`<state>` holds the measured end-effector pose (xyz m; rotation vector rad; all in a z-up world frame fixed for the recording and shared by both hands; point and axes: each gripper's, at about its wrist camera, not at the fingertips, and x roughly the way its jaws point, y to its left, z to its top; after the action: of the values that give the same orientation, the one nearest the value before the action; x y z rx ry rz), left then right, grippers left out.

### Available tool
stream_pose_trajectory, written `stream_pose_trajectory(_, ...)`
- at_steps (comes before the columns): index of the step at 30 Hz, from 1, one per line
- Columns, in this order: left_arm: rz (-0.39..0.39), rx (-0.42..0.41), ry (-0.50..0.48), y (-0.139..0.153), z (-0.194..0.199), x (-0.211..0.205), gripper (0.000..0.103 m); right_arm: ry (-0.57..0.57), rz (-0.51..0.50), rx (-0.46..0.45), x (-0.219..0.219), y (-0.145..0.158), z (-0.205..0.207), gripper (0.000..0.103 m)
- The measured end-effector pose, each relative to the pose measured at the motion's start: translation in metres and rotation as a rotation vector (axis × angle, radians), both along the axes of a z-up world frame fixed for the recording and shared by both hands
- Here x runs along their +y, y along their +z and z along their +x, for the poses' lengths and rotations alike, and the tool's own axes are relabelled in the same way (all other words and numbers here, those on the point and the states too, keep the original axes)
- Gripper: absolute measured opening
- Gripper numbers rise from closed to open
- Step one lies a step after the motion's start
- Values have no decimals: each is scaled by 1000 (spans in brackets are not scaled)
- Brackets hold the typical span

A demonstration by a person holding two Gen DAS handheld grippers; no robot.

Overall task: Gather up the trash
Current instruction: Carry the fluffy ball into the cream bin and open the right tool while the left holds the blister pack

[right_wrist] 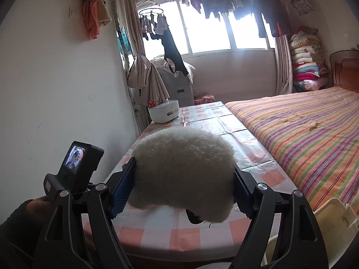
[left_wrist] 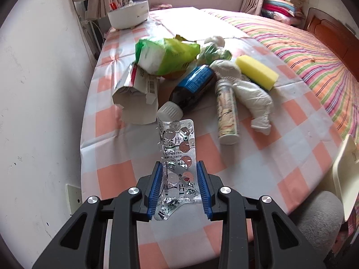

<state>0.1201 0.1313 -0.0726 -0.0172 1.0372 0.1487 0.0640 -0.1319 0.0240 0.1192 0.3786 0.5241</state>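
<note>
My left gripper [left_wrist: 179, 163] is shut on a crumpled silver blister pack [left_wrist: 177, 148], its blue pads pressing the two long edges, above the checked tablecloth [left_wrist: 112, 172]. Beyond it lies a heap of trash: a torn paper box [left_wrist: 136, 98], a green tissue pack [left_wrist: 166, 53], a dark bottle with a blue label [left_wrist: 193, 87], a printed tube [left_wrist: 226, 114], a crumpled white glove [left_wrist: 251, 89] and a yellow sponge [left_wrist: 255, 71]. My right gripper [right_wrist: 184, 163] is shut on a fluffy white plush item [right_wrist: 184, 170], held over the table's near end [right_wrist: 157, 233]; it hides the heap.
A white bowl-shaped appliance [left_wrist: 129, 14] stands at the table's far end by the wall. A striped bed [left_wrist: 314, 51] runs along the right side. A cream plastic chair back [left_wrist: 345, 174] and a grey cushion [left_wrist: 318, 219] sit at the near right corner. A person's hand [right_wrist: 38, 204] holds the left gripper.
</note>
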Motion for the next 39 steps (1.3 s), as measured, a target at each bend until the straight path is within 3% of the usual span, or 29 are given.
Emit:
stream_pose_trajectory(16,61,-143,-142,42,-30,-82,31,-169,-35,-19,-62,2,-37,76)
stream_pose_trajectory(39,74,-188,-365,62,-53,-189,31,-437,-69,20,-161,-13,-72,76)
